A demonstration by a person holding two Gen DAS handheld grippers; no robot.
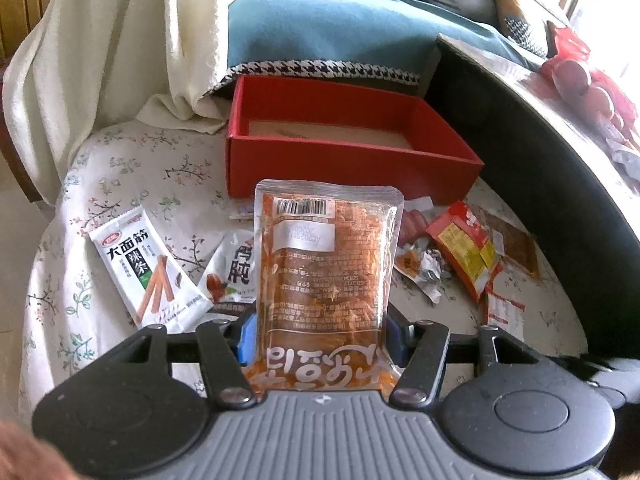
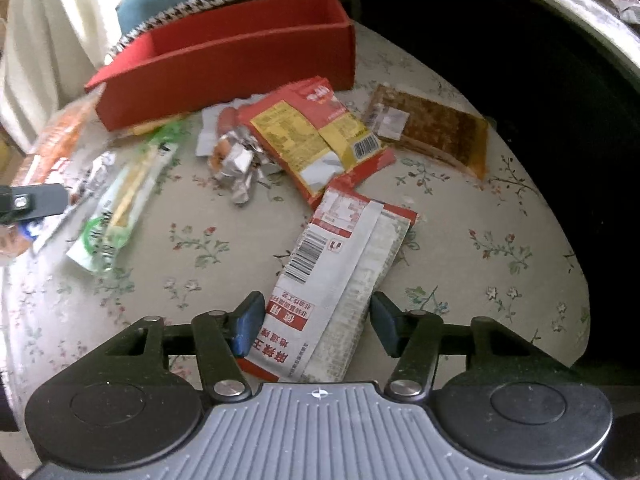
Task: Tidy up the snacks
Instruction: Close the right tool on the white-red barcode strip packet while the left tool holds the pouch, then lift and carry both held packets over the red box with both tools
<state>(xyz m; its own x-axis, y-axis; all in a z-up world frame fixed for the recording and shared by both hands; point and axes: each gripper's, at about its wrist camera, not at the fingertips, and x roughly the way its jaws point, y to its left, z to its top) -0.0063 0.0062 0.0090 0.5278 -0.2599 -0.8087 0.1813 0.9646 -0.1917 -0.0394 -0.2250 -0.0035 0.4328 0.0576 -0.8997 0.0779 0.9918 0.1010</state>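
Note:
My left gripper (image 1: pixel 320 326) is shut on a clear orange snack pouch (image 1: pixel 326 256) and holds it above the floral tablecloth, short of the open red box (image 1: pixel 352 164). A white stick-snack packet (image 1: pixel 146 266) and another white packet (image 1: pixel 236 270) lie to its left. My right gripper (image 2: pixel 318 318) is open, its fingers on either side of a red and white packet (image 2: pixel 340 280) lying on the cloth. Beyond it lie a red and yellow packet (image 2: pixel 316 136), a brown flat pack (image 2: pixel 432 128), foil-wrapped pieces (image 2: pixel 236 160) and a green packet (image 2: pixel 120 208). The red box (image 2: pixel 224 64) stands behind them.
A dark curved table edge (image 1: pixel 560 168) rises at the right, with red wrapped items (image 1: pixel 584 80) on top. A white cloth (image 1: pixel 112 48) and a blue cushion (image 1: pixel 320 28) lie behind the box. The cloth-covered round table (image 2: pixel 500 248) drops off at the right.

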